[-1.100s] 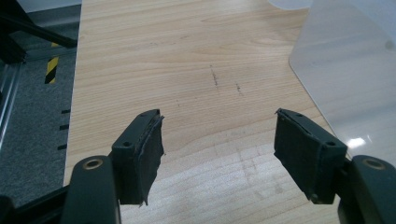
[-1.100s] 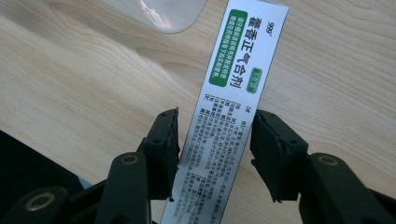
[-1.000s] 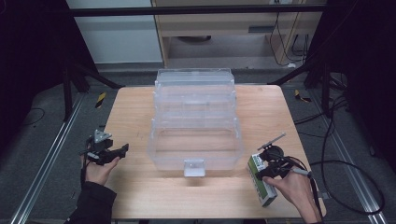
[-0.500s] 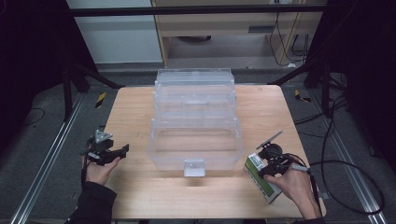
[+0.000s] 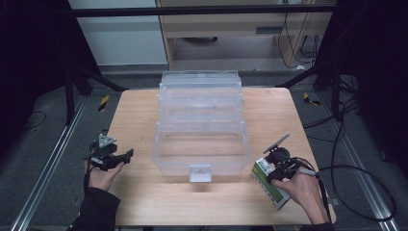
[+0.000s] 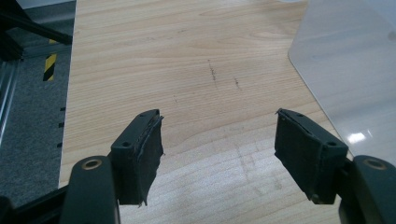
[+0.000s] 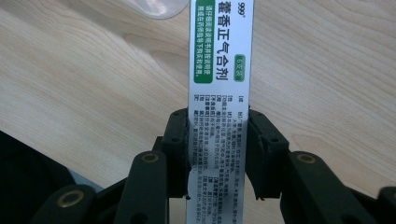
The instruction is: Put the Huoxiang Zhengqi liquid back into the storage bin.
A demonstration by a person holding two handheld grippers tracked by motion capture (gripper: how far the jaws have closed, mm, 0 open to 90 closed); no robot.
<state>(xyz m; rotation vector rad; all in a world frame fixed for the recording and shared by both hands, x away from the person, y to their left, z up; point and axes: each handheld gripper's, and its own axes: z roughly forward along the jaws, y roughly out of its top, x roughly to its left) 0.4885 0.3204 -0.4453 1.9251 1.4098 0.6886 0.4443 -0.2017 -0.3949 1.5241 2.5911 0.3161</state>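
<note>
A: We start with the big thing, the clear plastic drawer box (image 5: 199, 127) in the middle of the bench (image 5: 139, 110). Our job is the small carton (image 5: 269, 180), a white and green medicine box lying on the near right of the bench, just beside the drawer box's near right corner.

B: We judge it light and fairly stiff, but thin card, so a hard squeeze could dent it. The printed faces look smooth, maybe a bit slippery.

A: Then we take it across its narrow width, near one end, as the right tongs (image 7: 217, 140) do now. Their jaws have just been closing, and both pads sit against the carton's (image 7: 219, 70) sides.

B: And the left tongs (image 6: 219, 149)?

A: Wide open, holding nothing, over bare wood at the near left.

B: What does each view give us?

A: The high view gives the layout: the carton beside the drawer box, and the left tongs (image 5: 108, 156) well apart from the right tongs (image 5: 279, 166). The right gripper view gives the pad contact and the print, which are too small to read from above.
</note>
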